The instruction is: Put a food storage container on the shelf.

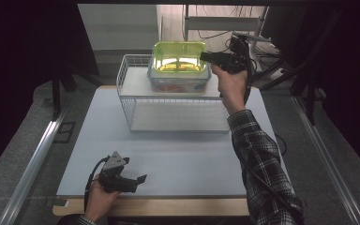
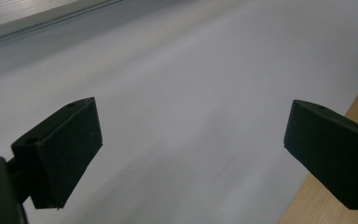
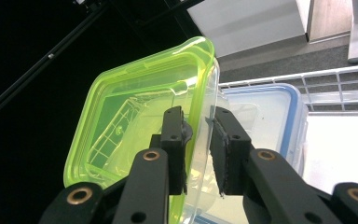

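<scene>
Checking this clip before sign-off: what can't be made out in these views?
- Contents of the blue-lidded container: high view, blurred orange shapes, green-lidded container stacked above.
- Right hand-held gripper grip: right gripper view, the container wall lies between the jaws, contact unclear.
- Wire basket far rim: hidden behind containers.

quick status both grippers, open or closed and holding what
Left gripper: open, nothing between its jaws, low over the table.
Right gripper: jaws astride the rim of the green-lidded container; whether the pads press on it cannot be told.
</scene>
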